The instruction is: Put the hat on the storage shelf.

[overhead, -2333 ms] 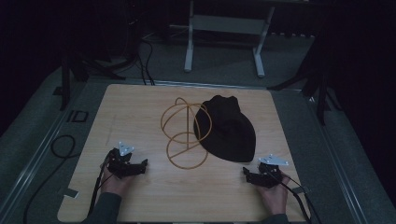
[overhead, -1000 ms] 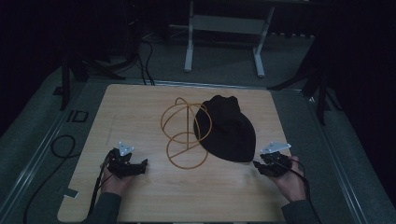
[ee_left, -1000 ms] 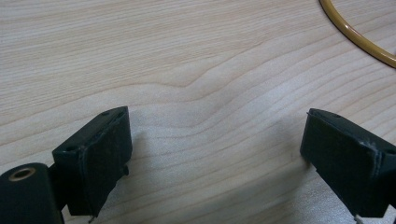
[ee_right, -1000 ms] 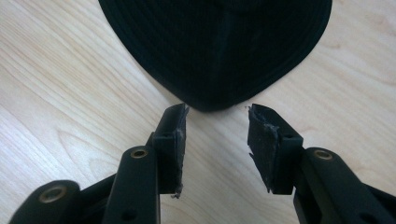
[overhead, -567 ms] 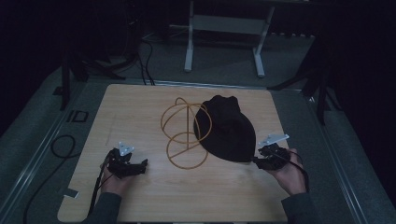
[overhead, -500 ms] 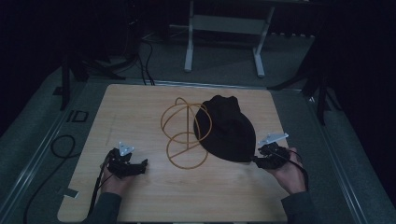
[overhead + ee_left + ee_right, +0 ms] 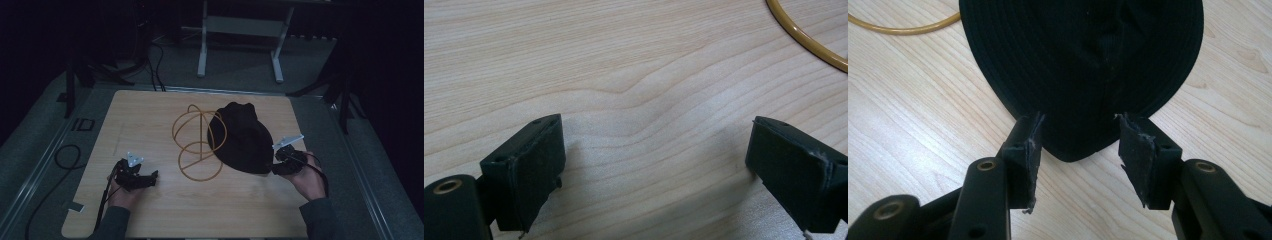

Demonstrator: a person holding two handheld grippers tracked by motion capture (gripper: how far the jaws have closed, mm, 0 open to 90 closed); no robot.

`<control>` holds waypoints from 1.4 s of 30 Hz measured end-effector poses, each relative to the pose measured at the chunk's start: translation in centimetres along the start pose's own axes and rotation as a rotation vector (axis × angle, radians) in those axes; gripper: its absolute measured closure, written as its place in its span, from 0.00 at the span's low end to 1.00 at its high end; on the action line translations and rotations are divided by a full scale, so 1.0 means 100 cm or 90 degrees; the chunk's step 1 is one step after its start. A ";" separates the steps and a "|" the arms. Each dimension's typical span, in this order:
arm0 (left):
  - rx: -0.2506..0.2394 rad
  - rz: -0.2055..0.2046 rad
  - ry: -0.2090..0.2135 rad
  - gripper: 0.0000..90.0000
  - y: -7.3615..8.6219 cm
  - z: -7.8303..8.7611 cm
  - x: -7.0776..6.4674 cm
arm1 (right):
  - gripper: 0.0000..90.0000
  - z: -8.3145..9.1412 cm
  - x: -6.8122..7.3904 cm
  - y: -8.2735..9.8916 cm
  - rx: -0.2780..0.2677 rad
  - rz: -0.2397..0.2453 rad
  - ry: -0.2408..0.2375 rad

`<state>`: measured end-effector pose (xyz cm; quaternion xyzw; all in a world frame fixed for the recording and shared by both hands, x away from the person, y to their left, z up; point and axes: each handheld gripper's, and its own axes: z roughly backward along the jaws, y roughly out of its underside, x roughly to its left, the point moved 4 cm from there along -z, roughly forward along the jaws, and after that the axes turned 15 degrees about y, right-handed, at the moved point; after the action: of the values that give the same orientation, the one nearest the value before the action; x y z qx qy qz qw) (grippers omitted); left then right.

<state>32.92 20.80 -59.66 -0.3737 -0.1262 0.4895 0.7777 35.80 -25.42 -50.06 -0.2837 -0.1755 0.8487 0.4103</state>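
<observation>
Right gripper [image 7: 276, 161] nearer black hat [image 7: 242, 137]

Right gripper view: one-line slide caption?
Right gripper open around the near edge of a black hat on the wooden table.

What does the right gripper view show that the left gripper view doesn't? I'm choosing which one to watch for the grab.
Right gripper view: the black hat, its brim tip lying between the right gripper jaws, which have just been opening and do not press it. Left gripper view: the left gripper, jaws wide apart over bare wood. Both: the wooden table and a stretch of the yellow wire frame.
</observation>
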 end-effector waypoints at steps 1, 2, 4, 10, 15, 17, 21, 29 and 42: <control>0.000 0.000 0.000 0.10 0.000 0.000 0.000 | 0.57 0.000 0.000 -0.001 0.002 0.001 -0.002; 0.000 0.001 0.000 0.10 0.000 0.000 0.000 | 0.57 0.000 0.000 -0.003 0.004 0.006 -0.002; 0.000 0.000 0.000 0.10 0.000 0.000 0.000 | 0.58 0.000 0.000 -0.005 0.008 0.010 -0.003; -0.002 0.002 0.000 0.10 0.000 0.000 0.000 | 0.58 -0.002 0.001 -0.014 0.020 0.022 -0.005; -0.002 0.001 0.000 0.10 0.000 0.000 0.000 | 0.56 -0.002 -0.001 -0.021 0.026 0.026 0.004; -0.002 0.001 0.000 0.10 0.000 0.000 0.000 | 0.56 -0.003 -0.001 -0.023 0.028 0.027 0.007; -0.001 0.000 0.000 0.10 0.000 0.000 0.000 | 0.56 -0.005 -0.003 -0.028 0.037 0.026 0.009; -0.001 0.002 0.000 0.10 0.000 0.000 0.000 | 0.56 -0.008 -0.006 -0.036 0.048 0.032 0.002; -0.001 0.002 0.000 0.10 0.000 0.000 0.000 | 0.53 -0.017 -0.010 -0.049 0.080 0.049 -0.007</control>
<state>32.92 20.78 -59.66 -0.3746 -0.1261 0.4904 0.7767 40.32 -23.14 -48.49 -0.2590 -0.1134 0.8747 0.3936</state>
